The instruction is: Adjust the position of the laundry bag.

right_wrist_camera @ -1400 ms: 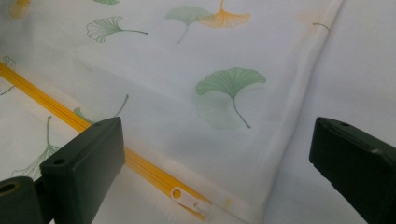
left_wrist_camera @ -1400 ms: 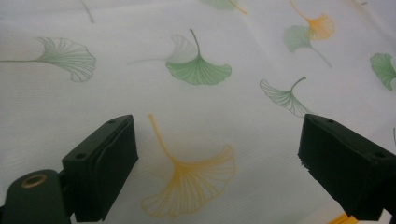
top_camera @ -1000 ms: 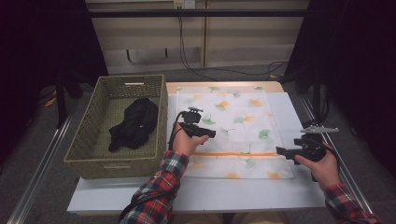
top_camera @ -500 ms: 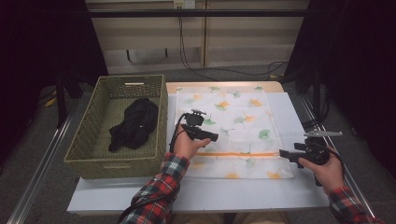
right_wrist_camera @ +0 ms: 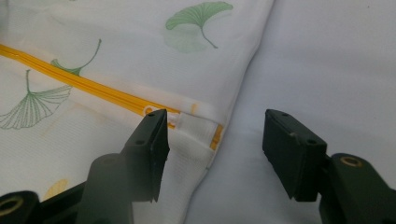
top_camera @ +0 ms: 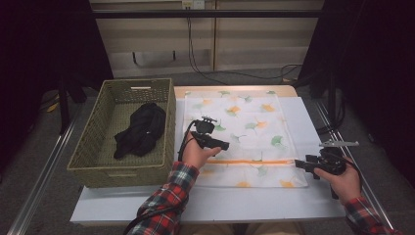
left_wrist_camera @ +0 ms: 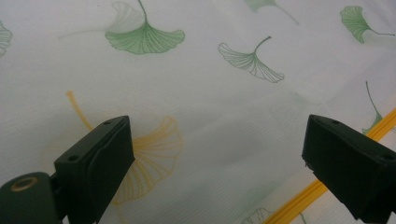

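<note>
A thin white laundry bag [top_camera: 242, 139] with green and orange leaf prints lies flat on the white table [top_camera: 313, 196], in the middle, just to the right of a woven basket [top_camera: 169, 122]. Black clothes [top_camera: 142, 129] sit bunched up inside that basket.

The bag looks very light and floppy, like a soft net. It would sag and fold if you picked it up by one spot, and I think it could slide on the smooth table when you tug it. Nothing about it looks breakable.

An orange zipper [right_wrist_camera: 93, 91] runs across the bag near its near edge. At the bag's right end the zipper finishes under a little white cloth tab [right_wrist_camera: 198, 128] (that seems the best place to take hold, since it is thicker than the rest).

The right gripper [right_wrist_camera: 212, 147] is right there at the near right corner. Its jaws have just been closing in, but they are not pinching yet; the tab and the bag's edge sit between them, with one jaw over the cloth and the other over bare table.

The left gripper [left_wrist_camera: 215, 158] hangs over the left part of the bag, jaws wide apart and holding nothing. It could press the cloth down so the bag stays put while the zipper is pulled.
</note>
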Motion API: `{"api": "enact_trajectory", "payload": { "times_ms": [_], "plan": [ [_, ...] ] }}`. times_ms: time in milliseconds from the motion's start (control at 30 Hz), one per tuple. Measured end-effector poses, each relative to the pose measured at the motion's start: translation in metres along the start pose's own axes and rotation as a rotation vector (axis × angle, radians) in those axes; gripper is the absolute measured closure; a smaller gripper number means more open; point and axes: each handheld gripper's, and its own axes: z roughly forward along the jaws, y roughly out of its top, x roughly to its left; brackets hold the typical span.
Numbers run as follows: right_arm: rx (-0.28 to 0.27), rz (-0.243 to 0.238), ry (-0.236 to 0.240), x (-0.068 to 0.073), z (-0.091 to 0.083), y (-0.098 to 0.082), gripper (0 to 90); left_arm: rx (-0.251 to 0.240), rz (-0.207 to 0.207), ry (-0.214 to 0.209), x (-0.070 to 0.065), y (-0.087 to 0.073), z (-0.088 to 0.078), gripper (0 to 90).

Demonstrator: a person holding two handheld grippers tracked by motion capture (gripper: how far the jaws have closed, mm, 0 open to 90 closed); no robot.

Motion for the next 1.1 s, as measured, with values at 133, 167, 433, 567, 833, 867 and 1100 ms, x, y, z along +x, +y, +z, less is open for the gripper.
{"api": "enact_trajectory", "payload": {
  "times_ms": [133, 167, 433, 567, 833, 867, 1100],
  "plan": [
    [0.006, -0.010, 0.005, 0.001, 0.003, -0.001, 46.6, -0.006, -0.001, 0.000, -0.001, 0.001, 0.000, 8.5],
    [0.005, -0.019, 0.001, 0.002, 0.004, -0.001, 47.6, -0.007, -0.007, -0.002, -0.001, 0.001, 0.000, 8.5],
    [0.019, -0.066, -0.042, 0.009, 0.006, -0.001, 59.3, -0.017, -0.003, 0.007, -0.001, 0.001, -0.005, 8.5],
    [0.035, -0.099, -0.061, 0.010, 0.006, 0.000, 73.3, -0.029, -0.008, 0.010, -0.002, 0.001, -0.005, 8.7],
    [0.058, -0.069, -0.049, 0.011, 0.006, 0.002, 84.3, -0.020, 0.010, 0.006, -0.004, 0.002, -0.005, 8.7],
    [0.056, -0.072, -0.052, 0.011, 0.006, 0.003, 84.9, -0.020, 0.009, 0.007, -0.005, 0.002, -0.005, 8.8],
    [0.072, -0.036, -0.026, 0.010, 0.006, 0.005, 86.4, -0.018, 0.022, -0.010, -0.008, 0.003, -0.003, 8.8]
  ]
}}
